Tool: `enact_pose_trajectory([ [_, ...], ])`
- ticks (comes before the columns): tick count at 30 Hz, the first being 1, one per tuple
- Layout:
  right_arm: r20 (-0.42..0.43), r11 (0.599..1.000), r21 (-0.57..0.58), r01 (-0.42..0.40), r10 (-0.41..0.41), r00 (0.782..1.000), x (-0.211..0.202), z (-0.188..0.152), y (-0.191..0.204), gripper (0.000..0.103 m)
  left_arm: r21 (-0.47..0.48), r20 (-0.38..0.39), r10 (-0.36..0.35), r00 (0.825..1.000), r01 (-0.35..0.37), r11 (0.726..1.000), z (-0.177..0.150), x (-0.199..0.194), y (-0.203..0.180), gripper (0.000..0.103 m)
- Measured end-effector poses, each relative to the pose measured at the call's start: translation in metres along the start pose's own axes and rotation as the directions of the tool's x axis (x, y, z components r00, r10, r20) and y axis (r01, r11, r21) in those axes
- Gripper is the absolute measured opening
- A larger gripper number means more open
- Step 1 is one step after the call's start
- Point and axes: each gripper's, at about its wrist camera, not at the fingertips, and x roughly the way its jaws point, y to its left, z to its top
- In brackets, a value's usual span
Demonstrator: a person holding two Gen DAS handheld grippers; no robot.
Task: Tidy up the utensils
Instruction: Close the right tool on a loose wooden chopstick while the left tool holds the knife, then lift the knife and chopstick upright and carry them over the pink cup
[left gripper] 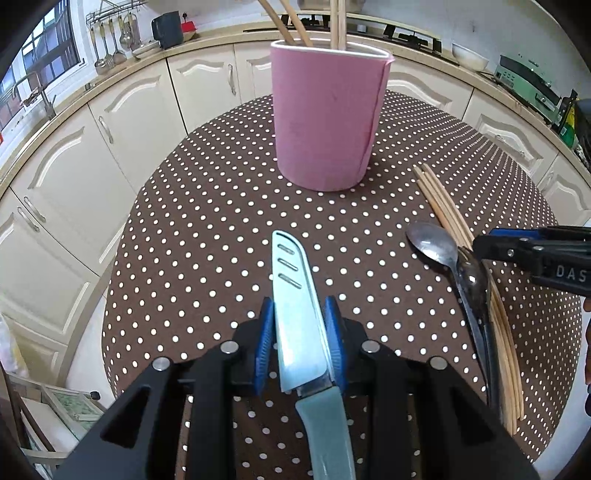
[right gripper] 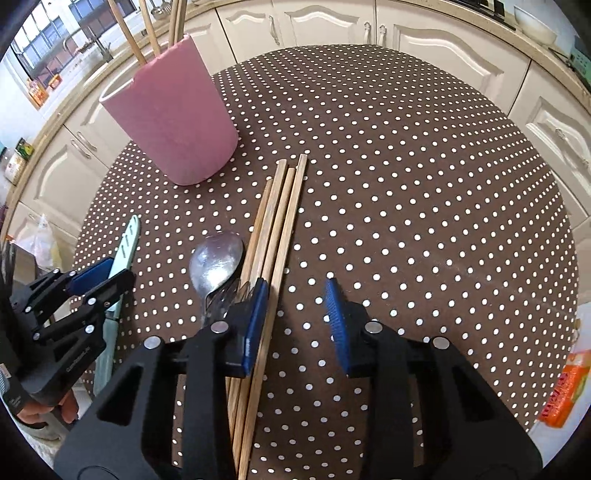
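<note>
While left gripper (left gripper: 301, 341) clamps knife (left gripper: 295, 295), right gripper (right gripper: 297, 325) gapes beside chopsticks (right gripper: 275, 236).

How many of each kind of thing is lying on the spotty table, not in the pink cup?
Chopsticks: 4
Spoons: 1
Forks: 1, half hidden
Knives: 1, sheathed, in the left gripper
Total: 7

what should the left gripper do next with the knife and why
Probably lift the knife and carry it forward over the pink holder. The left gripper is already shut on the blade, and the holder stands straight ahead, open-topped, with chopsticks in it. The right gripper is open over the loose chopsticks.
</note>
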Motion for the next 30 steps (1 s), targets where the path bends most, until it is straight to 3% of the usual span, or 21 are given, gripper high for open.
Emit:
enact_pose_trajectory([
  [5,-0.052,0.998,-0.041,0.042,-0.044,0.998,0.007,0.007,0.01,0.032,0.001,-0.001,-0.001,1.0,0.001,1.0,0.0,0.0,0.0,0.028],
  [10,-0.094,0.984,-0.125,0.13,-0.143,0.985,0.02,0.014,0.034,0.025,-0.008,0.0,0.001,1.0,-0.001,1.0,0.001,0.0,0.001,0.028],
  [12,-0.09,0.984,-0.129,0.122,-0.134,0.987,0.023,0.017,0.038,0.018,-0.01,0.002,0.003,1.0,-0.003,1.0,0.001,0.0,0.001,0.028],
  [13,-0.084,0.985,-0.128,0.115,-0.126,0.988,0.024,0.018,0.039,0.01,-0.01,0.006,0.002,1.0,-0.002,1.0,0.0,0.0,0.001,0.027],
  [16,-0.061,0.99,-0.113,0.086,-0.094,0.994,0.024,0.016,0.037,0.006,-0.026,0.019,-0.012,1.0,0.012,1.0,-0.001,-0.002,0.004,0.026],
  [25,0.046,0.997,-0.075,-0.001,0.005,0.999,-0.002,0.007,0.021,0.006,-0.083,0.069,-0.016,0.997,0.022,0.996,-0.004,-0.012,0.01,0.025],
  [30,0.143,0.995,-0.079,-0.063,0.074,0.987,-0.034,-0.005,0.02,0.006,-0.078,0.165,-0.002,0.986,0.015,0.997,-0.005,-0.038,0.005,0.025],
])
